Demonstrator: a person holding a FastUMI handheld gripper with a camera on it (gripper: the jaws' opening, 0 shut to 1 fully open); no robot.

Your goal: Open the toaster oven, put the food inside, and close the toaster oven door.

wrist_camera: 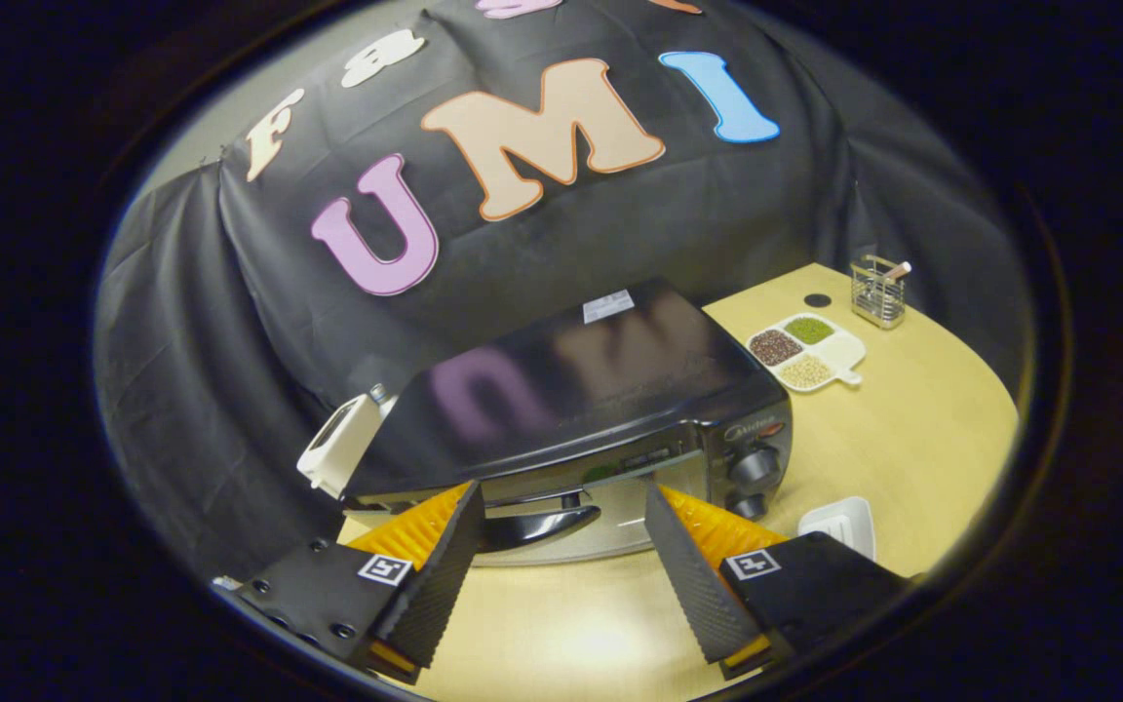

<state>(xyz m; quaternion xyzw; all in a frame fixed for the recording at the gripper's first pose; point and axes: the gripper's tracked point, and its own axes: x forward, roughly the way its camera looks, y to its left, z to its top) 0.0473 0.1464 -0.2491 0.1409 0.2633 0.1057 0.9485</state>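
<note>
- A white object [339, 444] is seen at the left rear corner of the toaster oven [581, 385]; what it is cannot be told.
- The gripper [561, 541] is held spread wide, with nothing clasped between its two fingers.
- The door handle [532, 526] is seen just ahead of the fingers, nearer the left one, and the door [571, 531] appears to be tipped somewhat outward and down; whether it is fully open cannot be told.
- The opening step is judged to be in hand. It would be done well if the fingers were centred on the handle, closed squarely across it, and the door then swung down along its hinge arc rather than pulled straight out, so that the oven is not dragged across the table [893, 439].
- The control knobs [755, 466] on the oven's right front should be kept clear of the right finger.
- A white dish [839, 526] lies on the table just beside the oven's right front corner; the food is presumed to be there, though its contents cannot be made out.
- Further back, a divided tray of beans [805, 353] and a wire holder [878, 291] are set well apart from the work.
</note>
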